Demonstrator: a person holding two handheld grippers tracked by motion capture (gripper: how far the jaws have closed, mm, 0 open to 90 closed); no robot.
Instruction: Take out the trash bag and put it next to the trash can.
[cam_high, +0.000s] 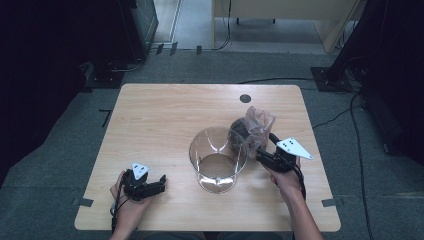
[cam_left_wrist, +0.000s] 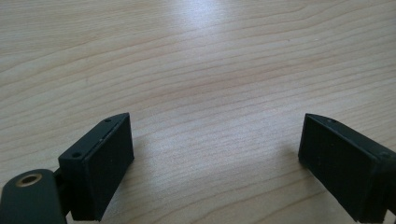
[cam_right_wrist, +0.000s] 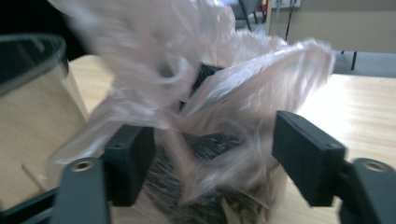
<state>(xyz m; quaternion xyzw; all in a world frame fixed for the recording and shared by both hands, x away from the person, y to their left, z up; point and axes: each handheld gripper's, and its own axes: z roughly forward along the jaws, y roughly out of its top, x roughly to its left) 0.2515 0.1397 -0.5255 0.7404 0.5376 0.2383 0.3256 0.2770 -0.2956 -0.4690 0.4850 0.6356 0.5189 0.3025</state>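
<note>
Wooden table (cam_high: 150, 115): plastic bag (cam_right_wrist: 210, 107) between spread jaws of right hand-held gripper (cam_right_wrist: 212, 158) (left hand-held gripper (cam_left_wrist: 215, 158) released)

The light wooden bench (cam_high: 165, 110) stands on grey carpet (cam_high: 60, 165), with a round dark grommet hole (cam_high: 245, 98) near its far edge. Black cables (cam_high: 345, 112) trail across the floor to the right, and pale wooden furniture (cam_high: 285, 12) stands beyond.
</note>
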